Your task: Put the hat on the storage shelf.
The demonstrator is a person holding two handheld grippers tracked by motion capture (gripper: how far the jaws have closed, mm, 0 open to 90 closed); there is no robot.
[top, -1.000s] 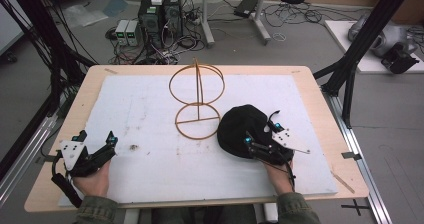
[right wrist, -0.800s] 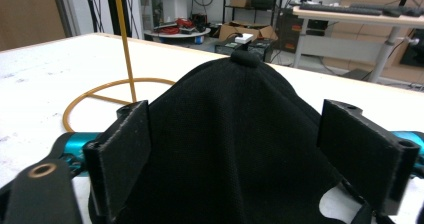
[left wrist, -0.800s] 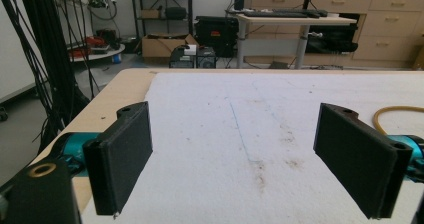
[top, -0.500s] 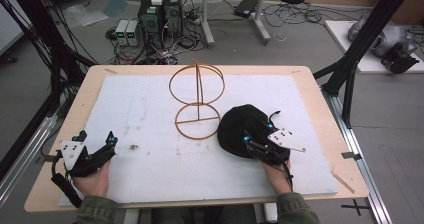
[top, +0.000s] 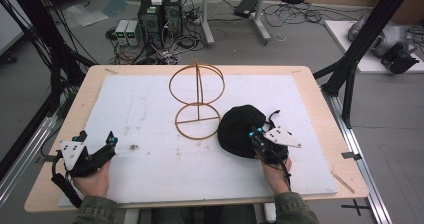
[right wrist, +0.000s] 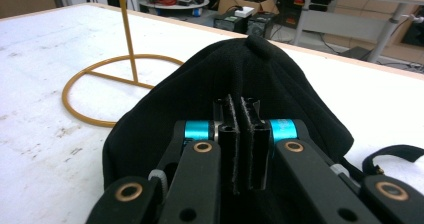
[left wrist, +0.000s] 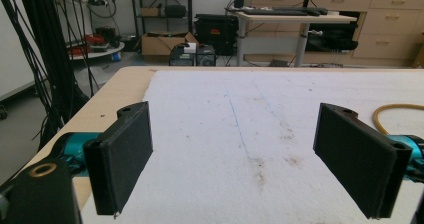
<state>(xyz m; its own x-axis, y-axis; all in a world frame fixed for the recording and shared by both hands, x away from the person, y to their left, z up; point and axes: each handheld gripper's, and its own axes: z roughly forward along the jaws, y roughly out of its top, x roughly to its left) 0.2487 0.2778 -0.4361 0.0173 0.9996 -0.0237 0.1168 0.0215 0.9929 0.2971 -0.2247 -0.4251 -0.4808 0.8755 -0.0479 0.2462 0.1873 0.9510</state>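
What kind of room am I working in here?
Most likely a robotics lab or workshop. Desktop computers sit on the floor amid tangled cables, black frame struts flank the table, and desks with drawers stand behind.

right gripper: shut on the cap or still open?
Shut on the black cap: right gripper fingers have just closed, pinching a ridge of fabric between them.

R tool [right wrist: 241, 134] jaws just closed, now pinching fabric of black cap [top: 240, 129]; was open before.
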